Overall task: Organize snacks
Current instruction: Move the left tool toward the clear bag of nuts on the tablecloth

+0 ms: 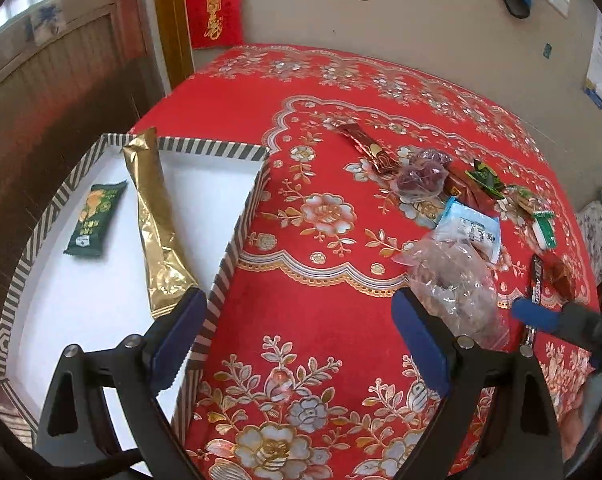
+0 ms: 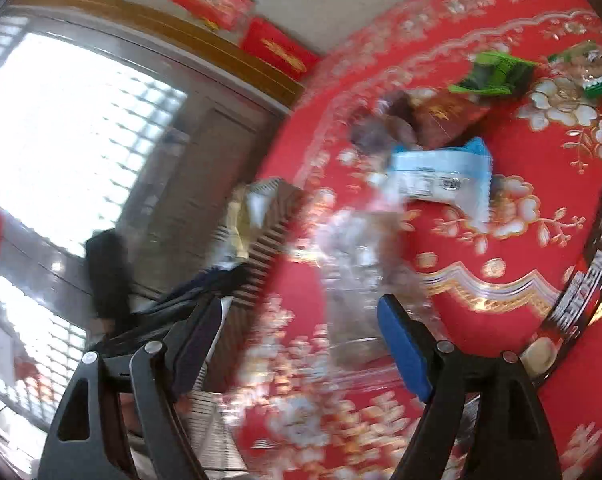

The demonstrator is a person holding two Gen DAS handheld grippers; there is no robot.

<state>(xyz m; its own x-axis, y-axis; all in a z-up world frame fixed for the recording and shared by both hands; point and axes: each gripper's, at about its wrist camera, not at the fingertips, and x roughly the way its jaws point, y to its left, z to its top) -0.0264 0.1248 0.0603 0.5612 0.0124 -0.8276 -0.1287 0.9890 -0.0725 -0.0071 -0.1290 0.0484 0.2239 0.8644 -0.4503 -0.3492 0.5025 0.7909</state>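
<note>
A striped box (image 1: 237, 240) with a white floor sits at the table's left edge. In it lie a dark green packet (image 1: 95, 220) and a long gold packet (image 1: 157, 224) that leans on the far rim. My left gripper (image 1: 301, 340) hangs open over the box's right wall, holding nothing. More snacks lie to the right: a clear plastic bag (image 1: 453, 284), a blue-white packet (image 1: 471, 228) and a black stick packet (image 1: 539, 280). My right gripper (image 2: 301, 344) is open low over the cloth, with the clear bag (image 2: 357, 264) just ahead of its pads, blurred.
A red floral cloth (image 1: 321, 208) covers the table. Further back lie a red-brown stick (image 1: 365, 146), a purple candy bag (image 1: 421, 176) and green packets (image 1: 485, 178). A wall stands behind the table, a window and door frame to the left.
</note>
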